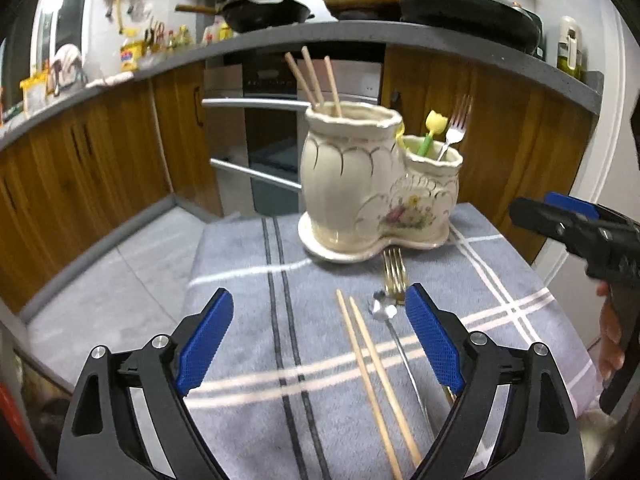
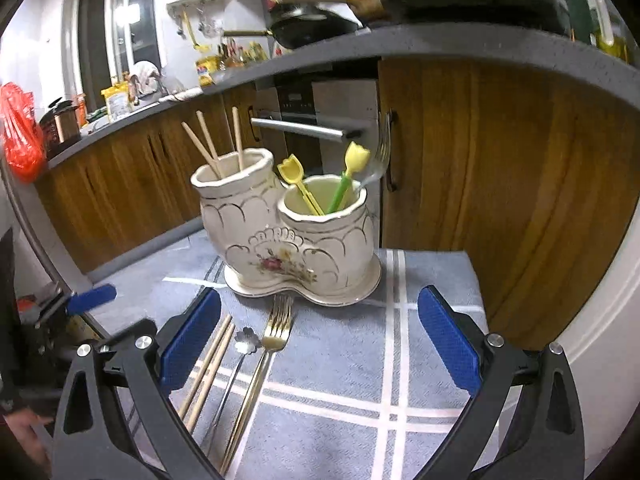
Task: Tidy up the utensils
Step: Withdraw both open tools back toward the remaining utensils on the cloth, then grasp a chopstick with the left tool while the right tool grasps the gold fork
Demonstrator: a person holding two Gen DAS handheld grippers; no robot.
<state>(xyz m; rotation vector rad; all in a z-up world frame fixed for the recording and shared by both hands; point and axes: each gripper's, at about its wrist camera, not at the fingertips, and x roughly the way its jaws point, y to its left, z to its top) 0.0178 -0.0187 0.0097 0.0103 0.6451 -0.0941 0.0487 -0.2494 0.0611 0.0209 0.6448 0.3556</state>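
A cream two-pot ceramic holder point(image 1: 360, 188) point(image 2: 288, 232) stands at the far side of a grey checked cloth point(image 1: 248, 320) point(image 2: 340, 360). Its taller pot holds three chopsticks point(image 1: 316, 80) point(image 2: 212, 140); the shorter pot holds yellow tulip-topped picks point(image 2: 348, 176) and a silver fork point(image 1: 454, 128). On the cloth lie two chopsticks point(image 1: 376, 380) point(image 2: 208, 372), a flower-headed silver spoon point(image 1: 382, 310) point(image 2: 247, 340) and a gold fork point(image 1: 394, 272) point(image 2: 276, 332). My left gripper point(image 1: 320, 340) is open above the loose chopsticks, holding nothing. My right gripper point(image 2: 320, 348) is open and empty over the cloth.
Wooden cabinets point(image 2: 500, 184) and an oven point(image 1: 272, 140) stand behind the small table, under a grey counter point(image 1: 360, 36) loaded with pans. The table drops to the floor point(image 1: 120, 280) on its left and far edges. A hand point(image 1: 612, 332) grips the right tool.
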